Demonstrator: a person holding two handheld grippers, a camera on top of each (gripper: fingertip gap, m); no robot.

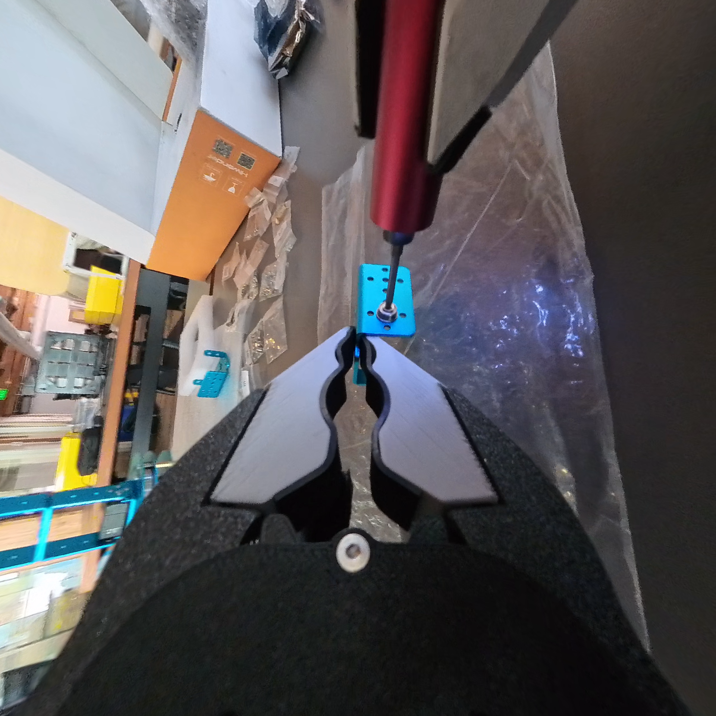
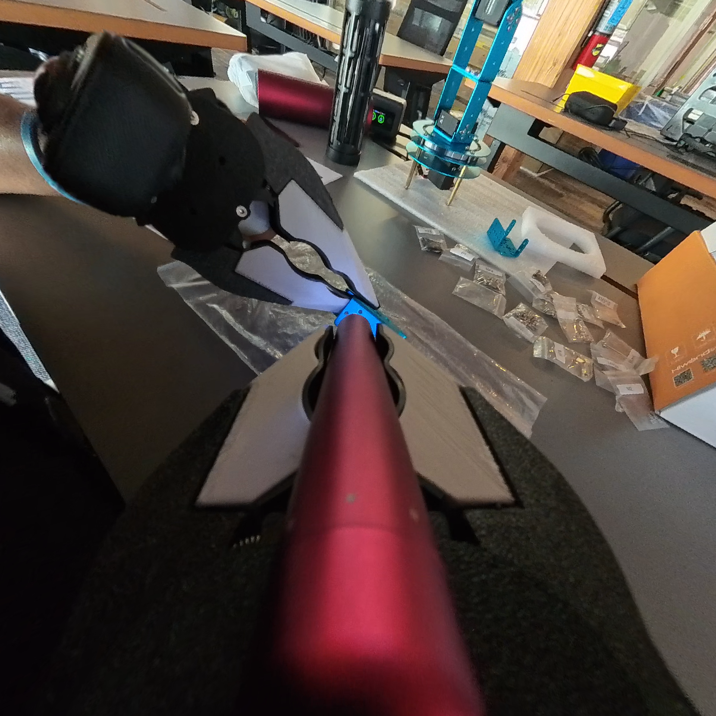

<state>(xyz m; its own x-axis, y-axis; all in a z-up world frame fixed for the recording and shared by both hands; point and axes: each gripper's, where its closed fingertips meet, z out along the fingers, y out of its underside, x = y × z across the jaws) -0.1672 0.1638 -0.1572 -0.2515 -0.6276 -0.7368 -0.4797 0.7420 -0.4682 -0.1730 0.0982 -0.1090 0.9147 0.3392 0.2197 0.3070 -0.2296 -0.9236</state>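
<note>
Two grippers are working one part. I'm holding the blue bracket (image 1: 386,300) at frame centre in the left wrist view, its lower flange pinched in my left gripper (image 1: 358,341), jaws narrowed onto that thin edge. My right gripper (image 2: 354,337) is clamping the red screwdriver (image 2: 348,503), which is running down the middle of the right wrist view. In the left wrist view its bit (image 1: 392,279) is sitting in the silver fastener (image 1: 383,313) on the bracket's perforated face.

My read on doing this well: I'm keeping the bit square to the face and pushing along the driver's axis, since the grip is on a narrow flange and side load could twist the bracket out.

A clear plastic bag (image 2: 240,310) is lying under the work on the grey table (image 2: 116,310). Small hardware bags (image 2: 542,310) are lying at right of the right wrist view, beside a spare blue bracket (image 2: 505,242), white foam (image 2: 561,244) and a blue tower assembly (image 2: 461,100) further up.

Writing: the orange box (image 2: 682,348) at right edge is carrying printed lettering, icons and code squares; the bags are wearing small white labels. Not transcribing.
</note>
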